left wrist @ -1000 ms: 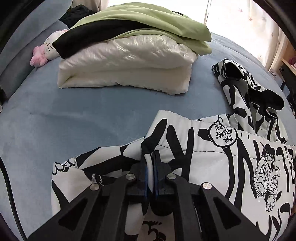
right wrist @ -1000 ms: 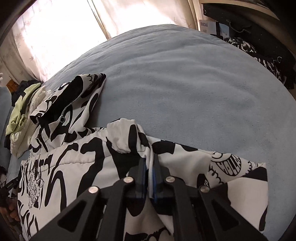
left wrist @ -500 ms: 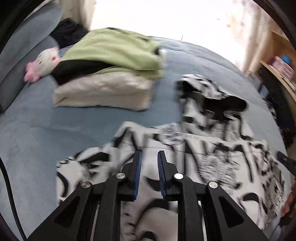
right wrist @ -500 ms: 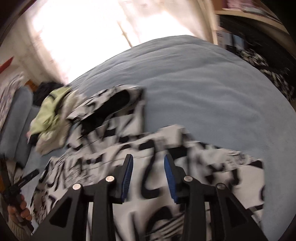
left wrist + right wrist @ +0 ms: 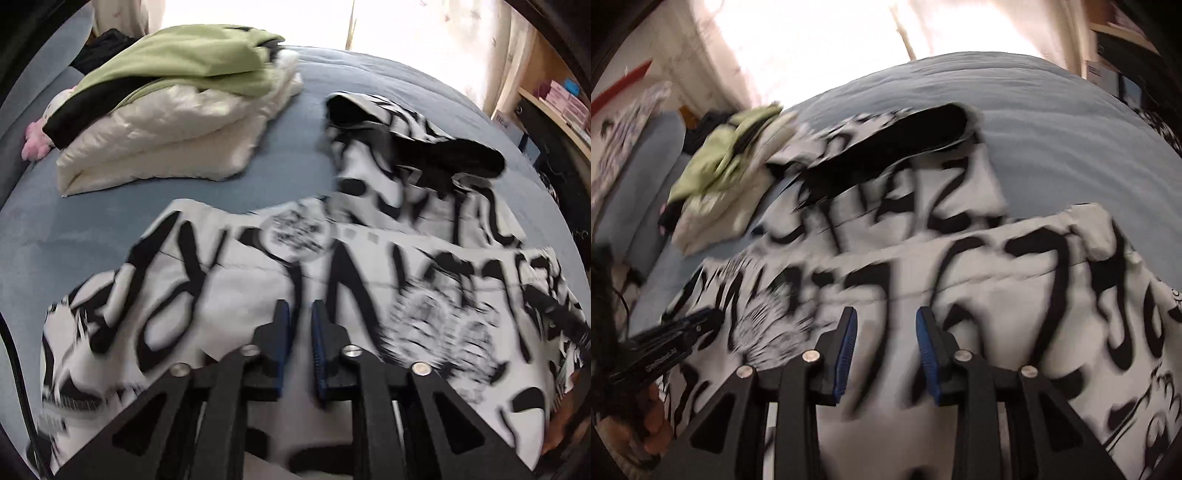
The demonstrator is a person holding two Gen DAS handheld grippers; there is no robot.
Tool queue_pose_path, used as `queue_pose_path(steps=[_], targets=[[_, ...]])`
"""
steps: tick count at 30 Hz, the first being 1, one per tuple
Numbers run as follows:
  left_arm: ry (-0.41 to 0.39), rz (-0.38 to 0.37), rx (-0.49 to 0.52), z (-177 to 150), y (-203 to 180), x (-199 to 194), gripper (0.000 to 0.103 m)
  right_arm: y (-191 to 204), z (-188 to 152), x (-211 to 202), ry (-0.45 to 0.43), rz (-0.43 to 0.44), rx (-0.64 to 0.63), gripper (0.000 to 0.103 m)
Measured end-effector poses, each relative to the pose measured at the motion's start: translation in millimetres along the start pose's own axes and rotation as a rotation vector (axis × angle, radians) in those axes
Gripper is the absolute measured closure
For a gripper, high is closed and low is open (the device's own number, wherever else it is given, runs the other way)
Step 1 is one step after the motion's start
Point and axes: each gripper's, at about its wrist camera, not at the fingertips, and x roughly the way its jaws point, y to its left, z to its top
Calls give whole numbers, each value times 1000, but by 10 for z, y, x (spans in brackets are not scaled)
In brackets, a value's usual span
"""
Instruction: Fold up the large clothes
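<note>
Two closing, empty: left tongs [image 5: 297, 314] nearly shut, right tongs [image 5: 886, 319] wider; right view alone shows hand [image 5: 652, 419].

A blue-grey bed [image 5: 110, 229] carries everything here. A black-and-white printed garment [image 5: 229, 295] lies spread flat across its near part, with the black-lined hood [image 5: 436, 151] resting on the cover further back. Apart from it on the bed sits a folded cream padded piece [image 5: 166, 136], with a pink-and-white soft toy [image 5: 37, 140] at its far end.
</note>
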Motion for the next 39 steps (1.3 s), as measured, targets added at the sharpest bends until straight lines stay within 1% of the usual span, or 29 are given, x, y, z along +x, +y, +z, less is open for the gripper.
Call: queue_pose_path(steps=[1,2,4,6,7,8,9,10,11,12,14,17,21,24,26,29,31,33,35,37,39], targets=[[-1,-15,-7,14,72,16,100,-118,25,-17,-15,-22,10,74],[-3,-45,-11,38,163,23,101,-262,54,-67,-28,-42,24,74],[-9,-66,-6,67,282,23,102,-591,110,-133,-44,-152,51,74],[-29,-17,10,101,389,14,102,-937,134,-206,-51,-197,103,76],[-35,6,5,111,454,8,102,-1122,132,-256,-54,-180,140,89],[-29,-3,-11,125,544,8,102,-1273,121,-307,-54,-143,174,94],[-24,-4,-28,139,613,4,102,-1367,109,-356,-53,-136,198,96],[-25,26,-46,145,685,-28,102,-1416,99,-418,-60,-143,211,95],[-21,43,-45,158,711,-40,102,-1434,97,-481,-66,-153,219,95],[-21,59,-45,158,742,-70,102,-1445,106,-529,-66,-149,224,91],[-16,53,-53,129,800,-183,101,-1397,116,-640,-69,-161,227,91],[-27,56,-44,56,783,-393,100,-1265,92,-779,-67,-125,220,91],[-41,35,-23,-193,665,-723,98,-809,-8,-867,-39,-75,136,91],[-43,25,-28,-408,653,-902,98,-438,-182,-886,-12,-23,80,90],[-39,41,-43,-577,680,-962,98,-250,-329,-901,2,7,51,88],[-22,77,-66,-774,798,-966,98,-119,-546,-913,12,-19,-2,85],[-4,112,-86,-907,945,-956,98,-171,-676,-918,28,-50,-9,85],[-2,104,-103,-978,1076,-956,98,-338,-773,-933,42,-74,23,85],[-7,106,-113,-1032,1186,-980,98,-628,-878,-1004,43,-133,71,85],[-22,133,-120,-1058,1268,-1012,98,-913,-955,-1133,18,-173,120,85],[-23,125,-144,-1072,1383,-1021,99,-1155,-983,-1287,-14,-201,160,87]])
